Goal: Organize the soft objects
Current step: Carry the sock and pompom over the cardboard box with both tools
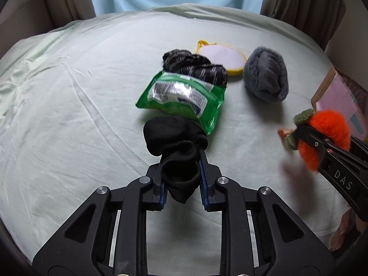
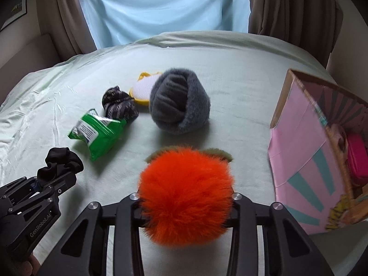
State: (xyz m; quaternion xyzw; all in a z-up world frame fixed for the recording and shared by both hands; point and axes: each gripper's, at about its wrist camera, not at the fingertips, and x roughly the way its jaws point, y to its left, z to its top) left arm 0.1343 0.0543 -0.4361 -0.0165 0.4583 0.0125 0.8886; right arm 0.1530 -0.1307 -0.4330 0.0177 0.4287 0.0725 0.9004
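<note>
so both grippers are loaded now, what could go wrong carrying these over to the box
1. The left gripper pinches the black sock bundle only at its lower part; most of it bulges past the fingertips, so it may slip out or unroll.
2. The orange plush toy fills the right gripper view, hiding what lies just ahead of the fingers.
3. The cardboard box leans with its opening facing sideways, so a push might tip it or let items fall out.
</note>
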